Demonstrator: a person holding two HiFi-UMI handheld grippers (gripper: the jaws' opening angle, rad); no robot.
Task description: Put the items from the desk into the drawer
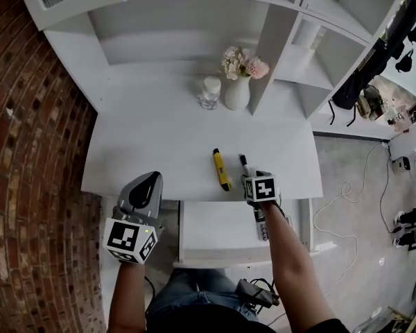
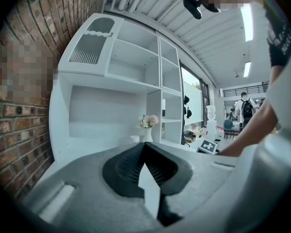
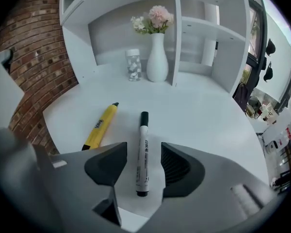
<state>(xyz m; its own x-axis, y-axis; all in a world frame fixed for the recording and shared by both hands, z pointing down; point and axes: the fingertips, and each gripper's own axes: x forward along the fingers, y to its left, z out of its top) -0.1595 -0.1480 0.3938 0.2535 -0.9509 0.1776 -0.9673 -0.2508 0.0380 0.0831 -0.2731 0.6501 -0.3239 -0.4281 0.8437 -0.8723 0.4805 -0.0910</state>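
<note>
1. Left gripper [image 2: 144, 146], near left: jaws pressed together, nothing in them. It hangs at the near edge of the desk [image 1: 152, 141], left of the drawer [image 1: 215, 233], and is idle as far as I can judge.
2. Right gripper [image 3: 143, 152], near right: jaws spread and pointing steeply down over the white marker [image 3: 142, 164].
3. The white marker lies flat on the desk between the jaws, black cap pointing far. Neither pad touches it, so there is no grip yet.
4. Yellow marker [image 3: 100, 126]: flat on the desk just left of the white one, close but apart, untouched.
5. The drawer is pulled open under the near edge of the desk, and its floor looks mostly bare.
6. A small grey thing [image 1: 262, 231] shows at the drawer's right by the arm. I can't tell whether it is a stowed item or part of the gripper.
7. Vase [image 1: 237, 92] and jar [image 1: 209, 94] stand at the far middle of the desk, well away from both grippers.
8. Progress is early. The drawer is open, but both markers are still on the desk.
9. Current step looks like the pick of the white marker.
10. Left to do: close on it, lift, drop it in the drawer, repeat for the yellow one. The vase and jar may follow, if they count as items.
</note>
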